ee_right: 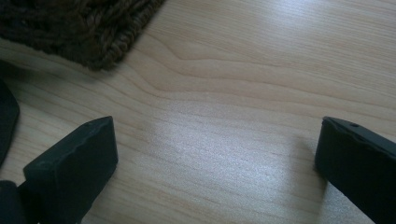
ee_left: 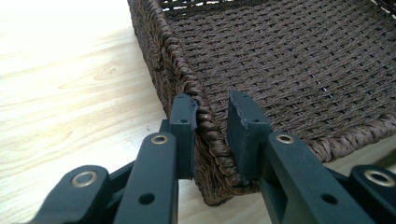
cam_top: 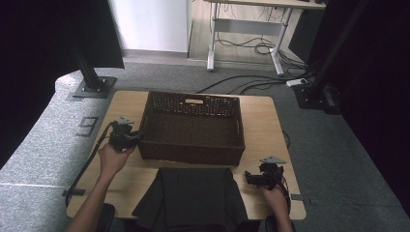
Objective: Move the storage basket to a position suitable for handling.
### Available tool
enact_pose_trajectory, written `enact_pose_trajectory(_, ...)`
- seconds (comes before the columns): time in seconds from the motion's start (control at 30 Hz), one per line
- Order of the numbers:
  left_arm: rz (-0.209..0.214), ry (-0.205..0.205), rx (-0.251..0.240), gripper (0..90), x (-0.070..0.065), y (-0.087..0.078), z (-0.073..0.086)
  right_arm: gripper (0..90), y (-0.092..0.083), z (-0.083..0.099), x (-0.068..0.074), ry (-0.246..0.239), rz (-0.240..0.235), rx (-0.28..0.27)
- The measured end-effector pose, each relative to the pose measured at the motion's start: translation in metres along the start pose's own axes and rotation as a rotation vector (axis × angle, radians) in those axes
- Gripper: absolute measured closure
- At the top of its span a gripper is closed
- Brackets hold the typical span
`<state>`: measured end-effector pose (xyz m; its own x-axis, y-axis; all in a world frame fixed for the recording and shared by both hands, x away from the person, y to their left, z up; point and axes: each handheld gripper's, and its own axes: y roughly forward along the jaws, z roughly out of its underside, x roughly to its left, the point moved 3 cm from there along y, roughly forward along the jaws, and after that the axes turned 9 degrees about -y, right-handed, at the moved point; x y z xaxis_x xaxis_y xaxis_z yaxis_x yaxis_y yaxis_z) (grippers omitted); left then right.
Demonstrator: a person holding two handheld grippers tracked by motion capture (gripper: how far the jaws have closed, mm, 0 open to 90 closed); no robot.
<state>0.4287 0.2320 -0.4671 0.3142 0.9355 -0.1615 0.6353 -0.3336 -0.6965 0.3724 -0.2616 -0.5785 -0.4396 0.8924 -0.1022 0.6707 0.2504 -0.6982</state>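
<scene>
One woven basket, one dark cloth, two grippers, one table.

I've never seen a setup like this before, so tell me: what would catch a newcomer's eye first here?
A big dark brown woven wicker basket sits in the middle of the light wooden table. The left gripper has its black jaws clamped over the basket's left wall near a corner, one jaw inside and one outside. The right gripper rests at the table's near right, jaws wide open over bare wood, beside a dark grey folded cloth.

Lab or office workroom, grey carpet, desk frame, floor cables, black rig posts
</scene>
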Motion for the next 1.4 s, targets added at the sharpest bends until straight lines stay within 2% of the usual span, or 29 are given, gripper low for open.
enact_pose_trajectory(0.23, -0.011, 0.018, 0.012, 72.8, -0.011, -0.005, 0.006, 0.0, 0.001, -0.001, 0.001, -0.009, -0.008, -0.002)
enact_pose_trajectory(0.67, 0.036, 0.006, 0.002, 71.7, -0.017, -0.012, 0.017, 0.0, 0.001, -0.002, 0.002, -0.005, -0.005, 0.0)
enact_pose_trajectory(0.87, 0.044, 0.001, -0.002, 71.2, -0.018, -0.015, 0.021, 0.0, 0.001, -0.002, 0.002, -0.003, -0.006, -0.001)
enact_pose_trajectory(0.97, 0.08, 0.015, 0.01, 68.5, -0.017, -0.018, 0.02, 0.0, 0.001, -0.002, 0.002, -0.003, -0.006, -0.001)
enact_pose_trajectory(1.0, 0.108, 0.017, 0.013, 63.6, -0.016, -0.02, 0.021, 0.0, 0.001, -0.002, 0.002, -0.005, -0.008, -0.001)
enact_pose_trajectory(1.03, 0.133, 0.013, 0.015, 63.6, -0.014, -0.021, 0.022, 0.0, 0.001, -0.002, 0.002, -0.005, -0.008, -0.001)
enact_pose_trajectory(1.07, 0.113, 0.011, -0.009, 59.7, -0.013, -0.024, 0.025, 0.0, 0.001, -0.001, 0.003, -0.005, -0.01, -0.001)
enact_pose_trajectory(1.1, 0.096, 0.034, -0.056, 42.1, -0.012, -0.028, 0.028, 0.0, 0.001, -0.001, 0.003, -0.006, -0.01, -0.002)
enact_pose_trajectory(1.13, 0.072, 0.055, -0.096, 30.9, -0.011, -0.034, 0.032, 0.0, 0.001, -0.001, 0.003, -0.006, -0.011, -0.002)
enact_pose_trajectory(1.17, 0.046, 0.076, -0.125, 30.1, -0.01, -0.04, 0.035, 0.0, 0.001, -0.001, 0.003, -0.007, -0.011, -0.002)
enact_pose_trajectory(1.23, 0.046, 0.103, -0.143, 28.0, -0.01, -0.05, 0.04, 0.0, 0.001, -0.001, 0.003, -0.007, -0.011, -0.002)
enact_pose_trajectory(1.3, 0.053, 0.128, -0.123, 17.1, -0.01, -0.055, 0.045, 0.0, 0.001, -0.001, 0.003, -0.007, -0.011, -0.002)
enact_pose_trajectory(1.4, 0.02, 0.169, -0.108, 13.5, -0.009, -0.053, 0.056, 0.0, 0.0, -0.001, 0.003, -0.009, -0.013, -0.003)
